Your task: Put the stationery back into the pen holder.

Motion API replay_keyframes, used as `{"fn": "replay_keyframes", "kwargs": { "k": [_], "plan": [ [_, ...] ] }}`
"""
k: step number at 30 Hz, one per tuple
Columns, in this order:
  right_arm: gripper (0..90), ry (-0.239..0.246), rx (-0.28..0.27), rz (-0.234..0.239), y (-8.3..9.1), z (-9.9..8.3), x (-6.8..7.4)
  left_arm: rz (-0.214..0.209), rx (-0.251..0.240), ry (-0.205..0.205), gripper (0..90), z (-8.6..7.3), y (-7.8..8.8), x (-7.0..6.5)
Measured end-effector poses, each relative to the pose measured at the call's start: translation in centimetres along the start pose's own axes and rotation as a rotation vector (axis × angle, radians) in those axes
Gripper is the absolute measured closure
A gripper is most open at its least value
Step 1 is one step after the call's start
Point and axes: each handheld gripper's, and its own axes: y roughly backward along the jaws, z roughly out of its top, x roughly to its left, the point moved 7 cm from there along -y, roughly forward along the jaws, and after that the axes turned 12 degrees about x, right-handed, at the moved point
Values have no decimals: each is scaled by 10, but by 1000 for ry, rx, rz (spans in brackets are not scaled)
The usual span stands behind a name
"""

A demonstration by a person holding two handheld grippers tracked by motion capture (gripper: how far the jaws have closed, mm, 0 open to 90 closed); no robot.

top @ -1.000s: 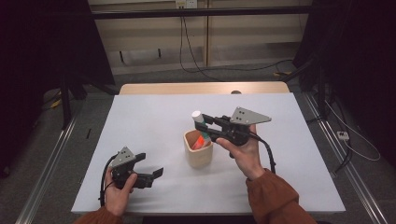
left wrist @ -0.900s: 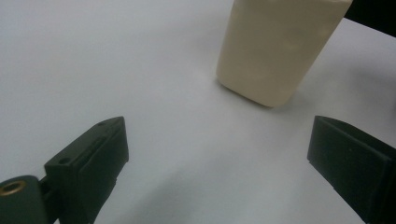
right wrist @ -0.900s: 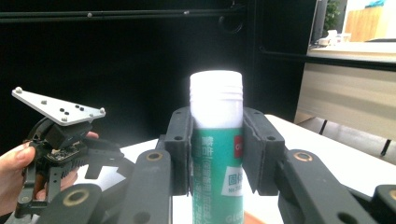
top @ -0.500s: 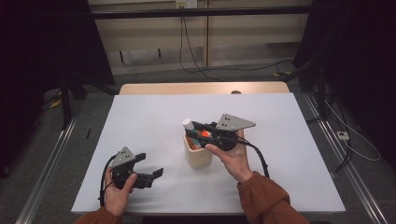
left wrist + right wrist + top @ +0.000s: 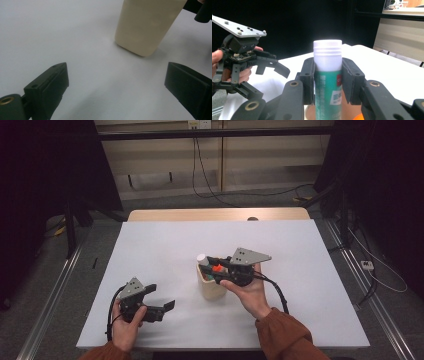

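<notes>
Since a second ago the right gripper has sunk toward the beige cup, bringing the glue stick down with it. Its jaws clamp the stick's sides just below the white cap, and the tube stands upright, long axis vertical, cap up, its lower end seemingly already inside the cup beside something orange. What looks left is letting go. Jaws spread wide and holding nothing, the left gripper rests near the cup.
</notes>
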Motion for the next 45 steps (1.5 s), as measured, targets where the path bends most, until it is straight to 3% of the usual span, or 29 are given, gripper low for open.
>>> {"fn": "replay_keyframes", "kwargs": {
  "k": [9, 13, 21, 27, 34, 36, 42, 45],
  "plan": [
    [629, 4, 23, -20, 3, -5, -5, -1, 2, 1, 54, 0, 0, 0],
    [496, -21, 3, -29, 7, 0, -8, 1, 1, -5, 54, 0, 0, 0],
    [351, -44, -35, -57, 23, 10, -16, 0, 5, -2, 53, -1, 0, 0],
    [227, -53, -24, -107, 34, 14, -26, 0, 7, -2, 54, -1, -1, 0],
    [136, -76, 17, -137, 45, 5, -36, 1, 4, -2, 54, -1, -1, 0],
    [110, -63, 27, -162, 51, 2, -39, 2, 4, -1, 54, -1, 0, 0],
    [72, -97, 32, -199, 71, -10, -51, 3, 4, -1, 53, -1, 0, 0],
    [47, -101, 60, -207, 77, -19, -53, 4, -3, -5, 54, 0, 0, 0]
  ]
}}
